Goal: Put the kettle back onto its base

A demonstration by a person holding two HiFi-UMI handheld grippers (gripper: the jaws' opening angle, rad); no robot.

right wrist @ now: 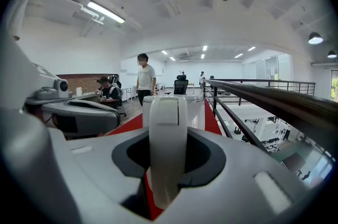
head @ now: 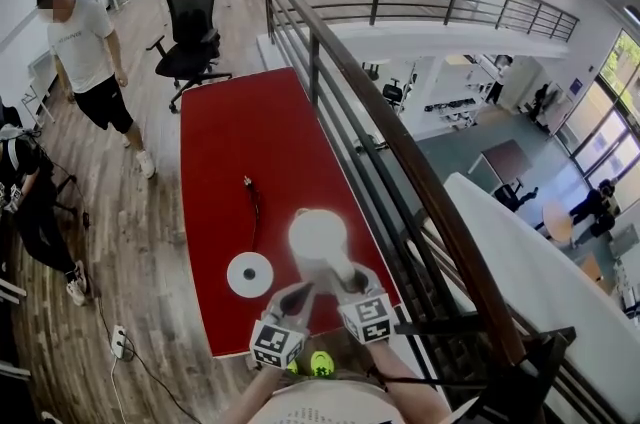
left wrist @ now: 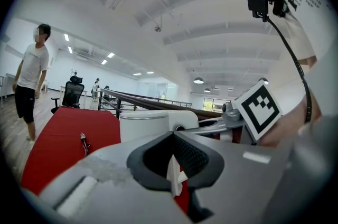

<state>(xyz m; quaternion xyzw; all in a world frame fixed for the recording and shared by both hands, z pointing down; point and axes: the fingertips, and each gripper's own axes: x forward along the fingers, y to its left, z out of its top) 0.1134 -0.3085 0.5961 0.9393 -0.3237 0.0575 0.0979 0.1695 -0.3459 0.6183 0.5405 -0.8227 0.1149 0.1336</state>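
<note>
A white kettle (head: 318,234) is over the near end of the red table (head: 225,127), just right of its round white base (head: 249,273) and apart from it. My right gripper (head: 346,276) is shut on the kettle's handle (right wrist: 168,128), which fills the gap between its pads, with the kettle body (right wrist: 196,112) straight ahead. My left gripper (head: 297,296) sits beside it on the left, pointing at the kettle (left wrist: 141,123). Its dark pads (left wrist: 190,157) meet at the tip, with nothing gripped. Whether the kettle touches the table is hidden.
A black cord (head: 252,199) lies on the table beyond the base. A metal railing (head: 400,147) runs along the table's right side above a drop. To the left stand a person (head: 88,62), an office chair (head: 190,27) and a power strip (head: 118,341) on the floor.
</note>
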